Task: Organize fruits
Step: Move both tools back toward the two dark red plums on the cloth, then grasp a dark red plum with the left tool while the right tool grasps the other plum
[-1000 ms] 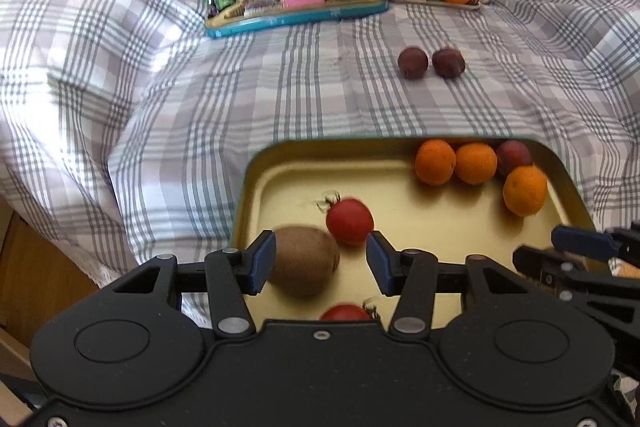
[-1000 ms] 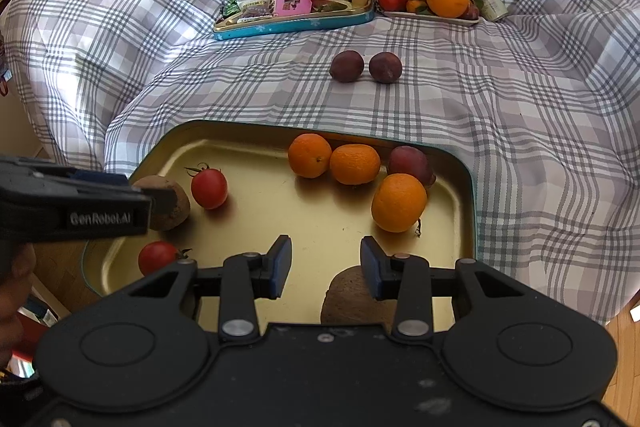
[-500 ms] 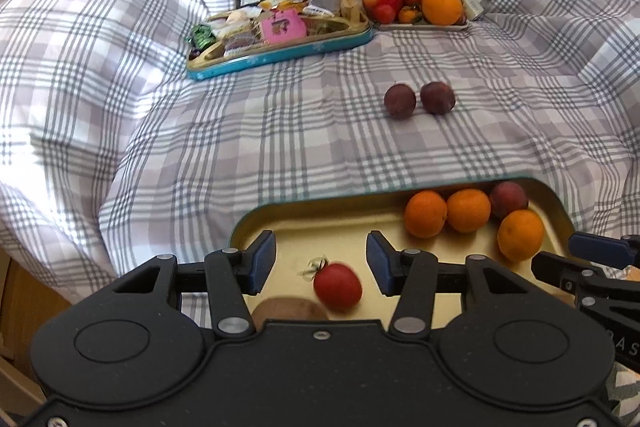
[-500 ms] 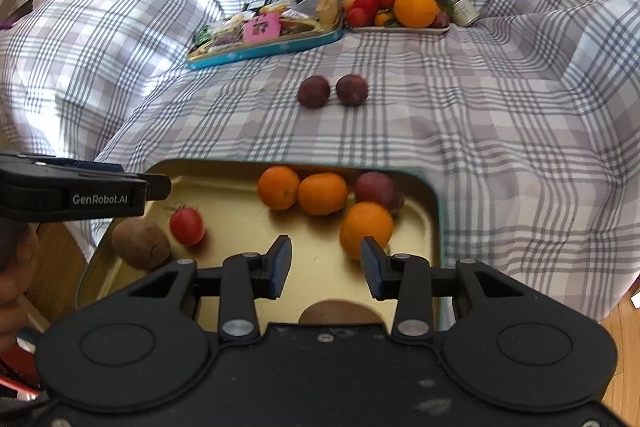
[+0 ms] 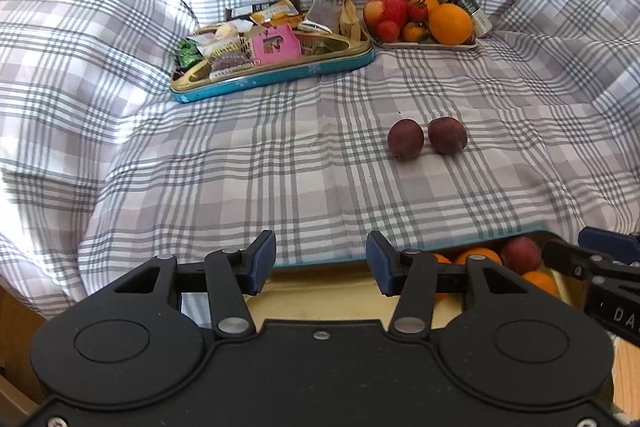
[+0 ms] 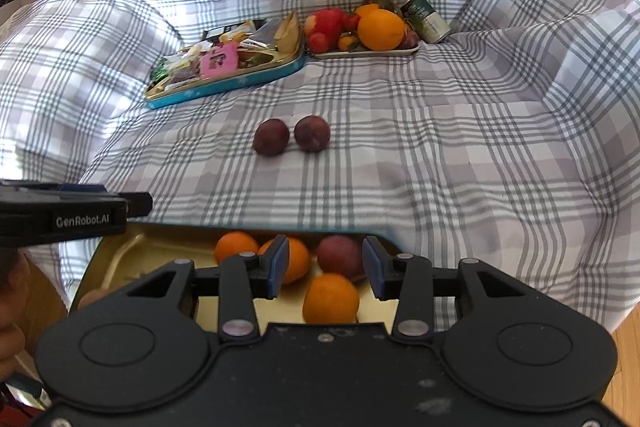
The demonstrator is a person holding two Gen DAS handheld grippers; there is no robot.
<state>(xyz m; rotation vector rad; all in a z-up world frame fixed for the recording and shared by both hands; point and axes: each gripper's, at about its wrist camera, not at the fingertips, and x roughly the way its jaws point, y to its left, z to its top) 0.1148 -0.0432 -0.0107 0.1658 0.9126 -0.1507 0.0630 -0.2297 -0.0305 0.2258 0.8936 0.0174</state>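
- Left gripper point(image 5: 321, 263): jaws spread wide, nothing between them; it sits over the far rim of the gold tray point(image 5: 340, 293), pointing out across the checked blanket point(image 5: 240, 163).
- Right gripper point(image 6: 325, 267): jaws also wide, empty, above the tray's far-right corner; an orange point(image 6: 331, 298) and a plum point(image 6: 341, 257) lie in the gap's line of sight, not touched.
- Two more oranges point(image 6: 236, 247) sit left of that plum along the tray's far wall.
- Open blanket beyond the tray rim; two dark plums point(image 5: 405, 139) lie side by side mid-blanket, just touching or nearly.
- Far edge: teal snack tin point(image 5: 276, 79) left, fruit plate point(image 5: 428, 45) right, tin can point(image 6: 425, 19) beside it.
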